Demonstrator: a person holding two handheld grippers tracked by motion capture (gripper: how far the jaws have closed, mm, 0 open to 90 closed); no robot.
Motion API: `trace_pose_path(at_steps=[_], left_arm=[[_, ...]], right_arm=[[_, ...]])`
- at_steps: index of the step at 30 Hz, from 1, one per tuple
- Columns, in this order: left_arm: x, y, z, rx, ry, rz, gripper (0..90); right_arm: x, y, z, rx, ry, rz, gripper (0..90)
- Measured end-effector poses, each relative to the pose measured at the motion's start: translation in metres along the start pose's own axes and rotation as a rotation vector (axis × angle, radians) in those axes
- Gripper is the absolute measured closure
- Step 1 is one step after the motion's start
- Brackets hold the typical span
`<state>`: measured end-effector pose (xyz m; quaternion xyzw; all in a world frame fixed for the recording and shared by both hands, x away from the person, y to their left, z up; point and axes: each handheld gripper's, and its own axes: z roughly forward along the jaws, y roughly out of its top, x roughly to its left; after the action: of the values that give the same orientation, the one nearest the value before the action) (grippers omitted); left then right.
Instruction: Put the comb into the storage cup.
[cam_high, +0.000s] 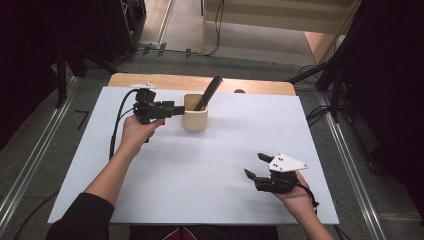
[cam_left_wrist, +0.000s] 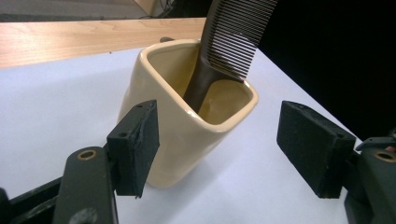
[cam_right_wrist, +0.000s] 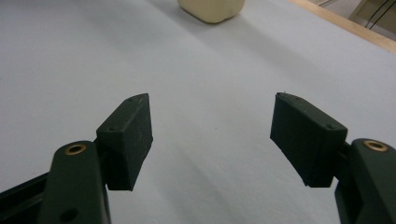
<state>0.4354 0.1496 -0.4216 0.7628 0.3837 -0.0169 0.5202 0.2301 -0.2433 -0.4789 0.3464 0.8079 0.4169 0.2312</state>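
Observation:
A cream square cup (cam_high: 195, 119) stands toward the back of the white table top (cam_high: 200, 195), with a dark comb (cam_high: 209, 92) leaning out of it. My left gripper (cam_high: 178, 110) is level at the cup's left side and open. In the left gripper view the cup (cam_left_wrist: 187, 140) sits just ahead, between the spread jaws of my left gripper (cam_left_wrist: 224, 144), and the comb (cam_left_wrist: 233, 42) rises from it; the pads do not clamp it. My right gripper (cam_high: 253, 164) hovers open at the front right, with nothing in it. In its own view, my right gripper (cam_right_wrist: 212, 140) faces bare table, the cup (cam_right_wrist: 212, 9) far ahead.
A strip of wooden table edge (cam_high: 200, 82) runs behind the white top. Beyond it lie grey floor, cables and dark stands. A wide stretch of white surface separates the two hands.

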Motion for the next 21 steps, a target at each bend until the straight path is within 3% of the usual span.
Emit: trace_pose_path(at_steps=[6, 10, 14, 17, 21], left_arm=[[-0.003, -0.006, -0.003, 0.021, -0.017, 0.003, 30.2], [-0.006, -0.012, -0.003, 0.057, -0.002, 0.013, 29.8], [-0.008, -0.021, -0.004, 0.071, -0.039, -0.026, 29.8], [-0.012, -0.025, -0.004, 0.102, -0.040, -0.015, 29.8], [-0.017, -0.028, -0.005, 0.106, -0.047, -0.007, 29.8]], right_arm=[[-0.001, 0.000, 0.000, 0.004, 0.002, 0.003, 27.7], [-0.001, 0.000, -0.001, 0.001, 0.003, 0.005, 27.7], [-0.001, 0.000, -0.001, 0.001, 0.002, 0.011, 27.7], [-0.001, 0.000, -0.002, -0.002, 0.000, 0.009, 27.7], [-0.002, 0.000, -0.001, 0.001, 0.003, 0.011, 27.7]])
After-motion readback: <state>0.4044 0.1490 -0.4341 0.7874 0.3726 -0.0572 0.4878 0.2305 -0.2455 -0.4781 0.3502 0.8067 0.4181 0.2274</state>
